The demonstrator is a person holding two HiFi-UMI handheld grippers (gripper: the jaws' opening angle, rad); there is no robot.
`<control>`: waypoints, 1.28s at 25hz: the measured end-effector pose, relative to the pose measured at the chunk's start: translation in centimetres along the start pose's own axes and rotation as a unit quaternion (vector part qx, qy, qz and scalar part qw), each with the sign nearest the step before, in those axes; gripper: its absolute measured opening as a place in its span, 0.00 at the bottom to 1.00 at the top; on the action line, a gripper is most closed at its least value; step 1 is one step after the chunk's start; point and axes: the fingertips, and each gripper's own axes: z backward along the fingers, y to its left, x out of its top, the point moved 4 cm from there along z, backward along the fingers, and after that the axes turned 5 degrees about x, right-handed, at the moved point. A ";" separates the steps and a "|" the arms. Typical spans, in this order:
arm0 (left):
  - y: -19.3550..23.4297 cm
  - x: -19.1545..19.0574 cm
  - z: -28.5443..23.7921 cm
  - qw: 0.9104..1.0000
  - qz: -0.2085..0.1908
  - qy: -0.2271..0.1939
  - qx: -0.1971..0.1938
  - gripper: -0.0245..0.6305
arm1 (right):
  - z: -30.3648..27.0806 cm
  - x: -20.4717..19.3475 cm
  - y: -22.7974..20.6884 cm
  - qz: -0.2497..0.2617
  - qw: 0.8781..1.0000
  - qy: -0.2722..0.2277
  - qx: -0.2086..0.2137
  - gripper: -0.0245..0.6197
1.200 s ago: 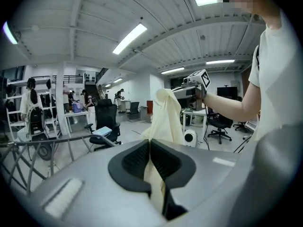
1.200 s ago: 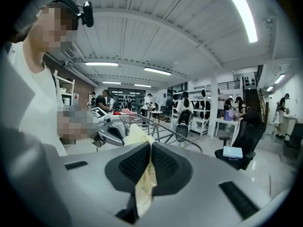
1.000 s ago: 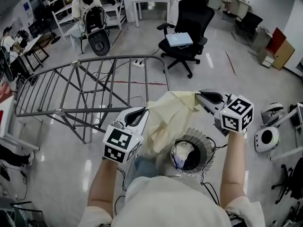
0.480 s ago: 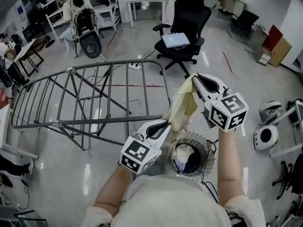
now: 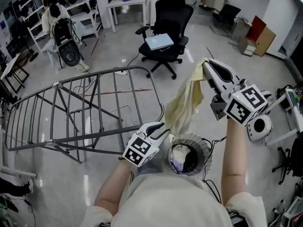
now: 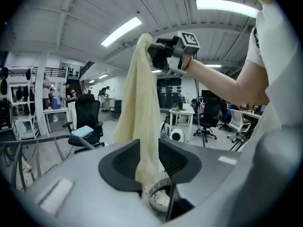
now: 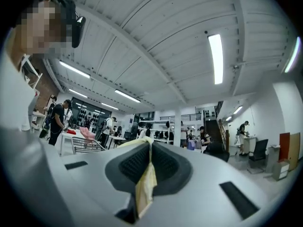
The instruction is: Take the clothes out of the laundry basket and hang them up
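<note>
Drying rack (image 5: 90, 136) left of the laundry basket (image 5: 207, 149), garment (image 5: 184, 107) above the basket, office chair (image 5: 171, 19) behind the rack.

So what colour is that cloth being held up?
The cloth is pale yellow; clearest in the left gripper view.

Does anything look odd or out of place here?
Nothing damaged or spilled. The yellow garment hangs bunched from the right gripper, its lower part between the left gripper's jaws, which have just been opening.

**Right gripper high, left gripper low**

The white two-jaw right gripper (image 5: 206, 65), upper right of the head view, stands high on a bare forearm (image 5: 234, 160), its jaws clamped on a pale yellow cloth (image 5: 184, 105). The left gripper (image 5: 160, 128), lower centre, has just been opening its jaws, and the cloth hangs between them.
</note>
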 end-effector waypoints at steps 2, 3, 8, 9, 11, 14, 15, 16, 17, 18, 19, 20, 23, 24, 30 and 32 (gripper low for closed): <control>1.1 -0.5 -1.1 1.000 -0.005 0.014 0.005 0.23 | 0.2 1.5 -0.5 0.014 1.000 -0.001 -0.005 0.06; 1.3 -0.6 -1.8 1.000 -0.006 0.018 0.001 0.24 | 0.3 2.2 -0.8 0.019 1.000 -0.002 -0.009 0.06; -0.1 -2.2 -5.4 0.998 -0.025 0.043 -0.046 0.32 | 0.4 4.3 -0.8 0.037 0.999 -0.013 -0.025 0.06; -0.2 -2.8 -6.1 0.997 -0.031 0.046 -0.045 0.35 | 0.4 4.6 -0.5 0.040 0.999 -0.016 -0.026 0.06; -0.5 -3.4 -7.2 0.997 -0.033 0.045 -0.046 0.37 | 0.3 5.1 -0.1 0.046 0.998 -0.021 -0.027 0.06; -0.8 -3.5 -7.9 0.998 -0.022 0.031 -0.056 0.33 | 0.3 5.4 0.1 0.055 0.998 -0.024 -0.034 0.06; -0.8 -3.6 -7.7 0.998 -0.019 0.024 -0.057 0.25 | 0.3 5.2 -0.1 0.057 0.997 -0.023 -0.039 0.06; -0.8 -3.6 -7.3 0.998 -0.017 0.020 -0.059 0.16 | 0.3 5.1 -0.2 0.058 0.997 -0.021 -0.045 0.06; -0.7 -3.8 -6.6 0.998 -0.016 0.021 -0.061 0.12 | 0.4 4.9 -0.4 0.057 0.997 -0.019 -0.050 0.06; -0.6 -3.9 -5.6 0.998 -0.015 0.024 -0.061 0.11 | 0.6 4.7 -0.6 0.055 0.997 -0.018 -0.053 0.06; -0.5 -4.1 -4.5 0.998 -0.013 0.029 -0.058 0.11 | 0.8 4.5 -0.8 0.051 0.997 -0.018 -0.055 0.06; -0.3 -4.2 -3.3 0.998 -0.009 0.032 -0.051 0.11 | 1.0 4.4 -0.9 0.047 0.997 -0.017 -0.056 0.06; 0.7 -4.5 1.2 0.999 0.003 0.036 -0.009 0.10 | 1.3 3.5 -1.1 0.039 0.998 -0.011 -0.056 0.06; 1.3 -4.6 3.0 0.999 0.008 0.037 0.012 0.09 | 1.2 3.1 -1.0 0.038 0.998 -0.007 -0.052 0.06; 7.2 -4.0 14.3 0.983 0.048 0.034 0.174 0.08 | -1.4 -0.1 -0.7 0.023 0.999 0.019 -0.013 0.06; 9.5 -4.4 18.2 0.970 0.055 0.029 0.233 0.08 | -3.1 -1.9 0.3 0.015 1.000 0.023 0.007 0.06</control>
